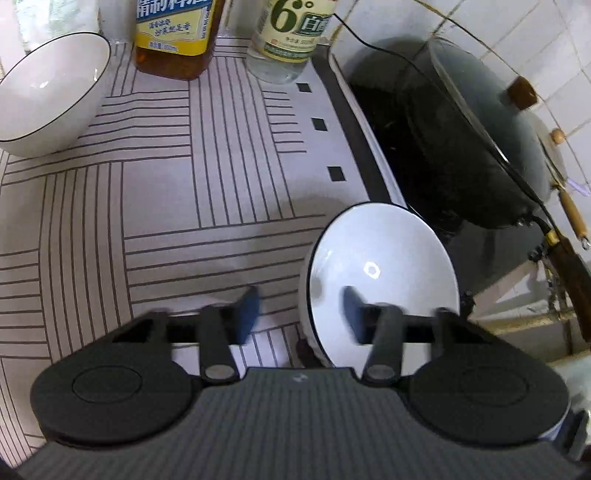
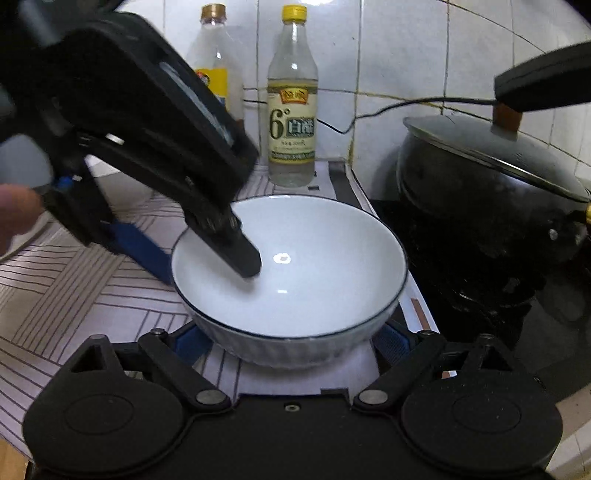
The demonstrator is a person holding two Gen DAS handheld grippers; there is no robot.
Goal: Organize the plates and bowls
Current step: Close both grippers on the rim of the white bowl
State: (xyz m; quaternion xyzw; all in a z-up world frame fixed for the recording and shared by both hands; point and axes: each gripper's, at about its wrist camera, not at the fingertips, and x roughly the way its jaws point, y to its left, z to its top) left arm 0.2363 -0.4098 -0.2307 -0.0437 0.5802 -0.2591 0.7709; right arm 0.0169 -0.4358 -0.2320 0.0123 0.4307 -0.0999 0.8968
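A white bowl with a thin dark rim stands on the patterned mat, near the stove edge; it also shows in the left wrist view. My left gripper is open and straddles the bowl's left rim, one finger inside the bowl and one outside. In the right wrist view the left gripper reaches down from the upper left. My right gripper is open wide, its blue fingertips at either side of the bowl's near base. A second white bowl stands at the far left of the mat.
An oil bottle and a vinegar bottle stand at the back against the tiled wall. A black lidded wok sits on the stove to the right, with a black cable running above it. The striped mat covers the counter.
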